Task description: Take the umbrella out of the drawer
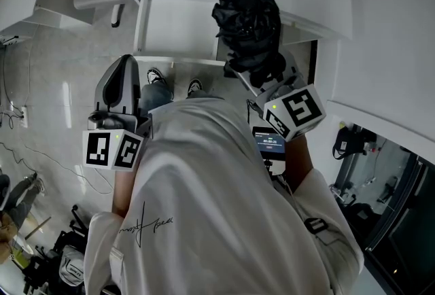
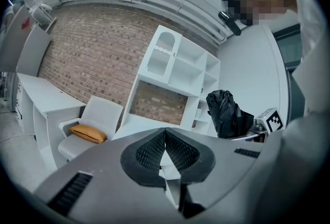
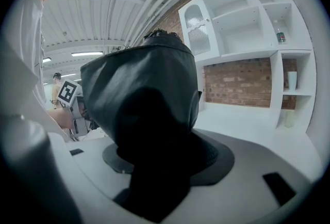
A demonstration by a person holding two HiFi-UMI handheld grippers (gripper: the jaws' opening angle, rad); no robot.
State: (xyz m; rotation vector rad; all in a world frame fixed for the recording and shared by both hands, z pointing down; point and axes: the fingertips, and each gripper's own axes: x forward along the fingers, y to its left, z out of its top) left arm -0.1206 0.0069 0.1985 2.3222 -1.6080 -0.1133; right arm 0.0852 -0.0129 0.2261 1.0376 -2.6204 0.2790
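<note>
Black crumpled fabric fills the right gripper view: the right claw (image 3: 154,166) pinches the folded umbrella (image 3: 147,99) low on its bundle, holding it in the air at the upper middle of the head view. It looks light, soft and slippery, so gripping the stiff core should be safer than gripping loose cloth. The left claw (image 2: 165,138) is pressed together on nothing. Farther off, only the left gripper view shows an orange cushion (image 2: 87,133) on a white chair.
</note>
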